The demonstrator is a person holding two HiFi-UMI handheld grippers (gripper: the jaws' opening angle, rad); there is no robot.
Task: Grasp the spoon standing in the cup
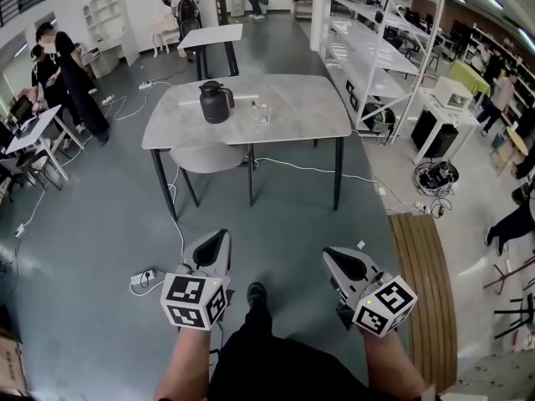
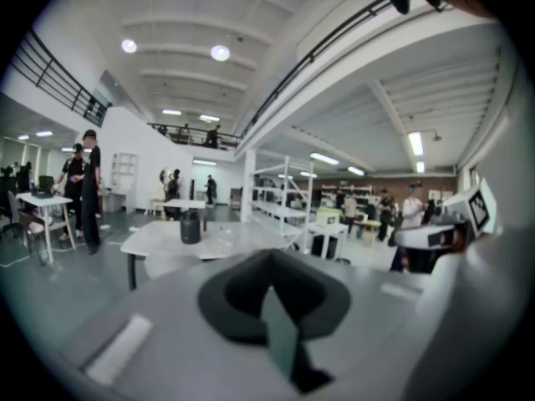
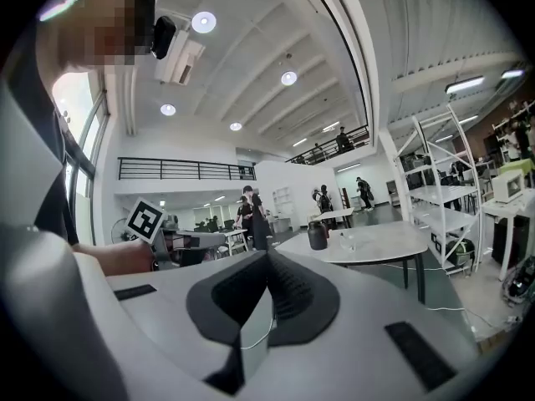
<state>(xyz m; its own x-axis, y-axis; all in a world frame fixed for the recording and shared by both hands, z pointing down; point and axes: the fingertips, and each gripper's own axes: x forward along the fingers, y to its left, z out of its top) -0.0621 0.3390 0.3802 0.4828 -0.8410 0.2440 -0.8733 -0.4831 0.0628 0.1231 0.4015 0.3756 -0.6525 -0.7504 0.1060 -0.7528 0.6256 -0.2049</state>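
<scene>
The cup (image 1: pixel 262 114) is sitting far off near the middle of the grey counter (image 1: pixel 309 115), just to the right of a black jug (image 1: pixel 214 101). It is showing as a small clear shape, and the spoon inside it is too small to make out from here; a thin upright sliver at the cup is probably its handle. From the right gripper view the cup (image 3: pixel 348 240) is again appearing as a pale speck beside the jug (image 3: pixel 317 236).

Both tools are hanging low in front of the person, well apart from the counter, with open floor between. The left gripper (image 1: pixel 217 237) is keeping its jaws clenched on nothing, the pads meeting edge to edge in its own view (image 2: pixel 272 289). The right gripper (image 1: pixel 338 257) is likewise pressing its jaws together with nothing between them (image 3: pixel 266 284).

Judging by this, the task is only at the approach step. The next move is calling for a walk up to the counter, then parting one pair of jaws and lining them up on either side of the spoon's handle above the rim, without nudging the light cup or the jug beside it.
</scene>
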